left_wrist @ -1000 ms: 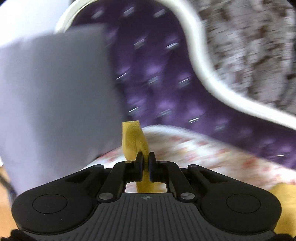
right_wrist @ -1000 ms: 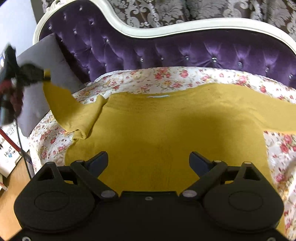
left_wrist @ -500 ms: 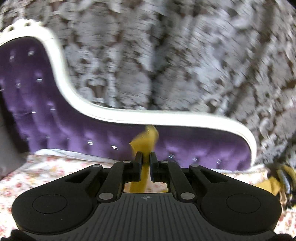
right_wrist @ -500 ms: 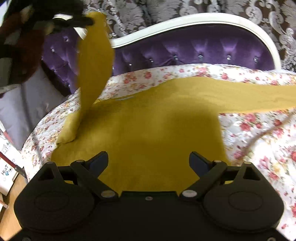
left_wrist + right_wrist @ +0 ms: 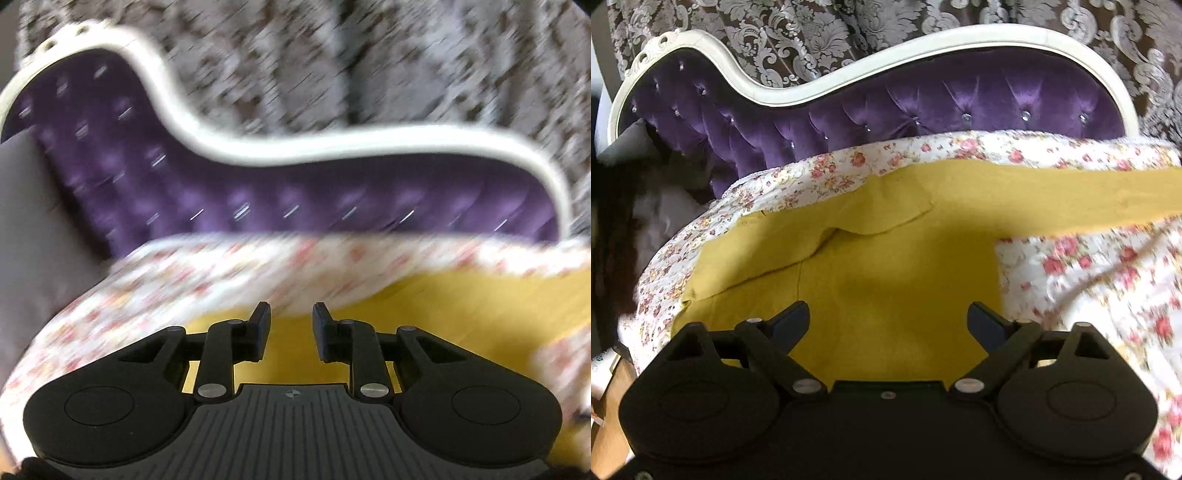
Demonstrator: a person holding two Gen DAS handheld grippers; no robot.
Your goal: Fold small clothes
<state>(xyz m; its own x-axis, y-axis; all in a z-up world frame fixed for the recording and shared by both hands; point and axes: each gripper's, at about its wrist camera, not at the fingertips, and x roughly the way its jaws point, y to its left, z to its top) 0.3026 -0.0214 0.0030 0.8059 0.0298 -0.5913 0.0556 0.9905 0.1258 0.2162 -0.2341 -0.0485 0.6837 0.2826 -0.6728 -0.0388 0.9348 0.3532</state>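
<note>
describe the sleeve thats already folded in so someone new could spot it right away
Start at the purple tufted headboard and drop to the floral bedspread below it, where a mustard yellow top lies flat. The folded sleeve is the flap lying across the top's left shoulder. Its angled edges make a second layer, while the other sleeve stretches straight out right.

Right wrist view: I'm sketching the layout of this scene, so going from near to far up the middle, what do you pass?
right gripper → mustard yellow garment → floral bedspread → purple tufted headboard → white headboard frame → damask wallpaper
</note>
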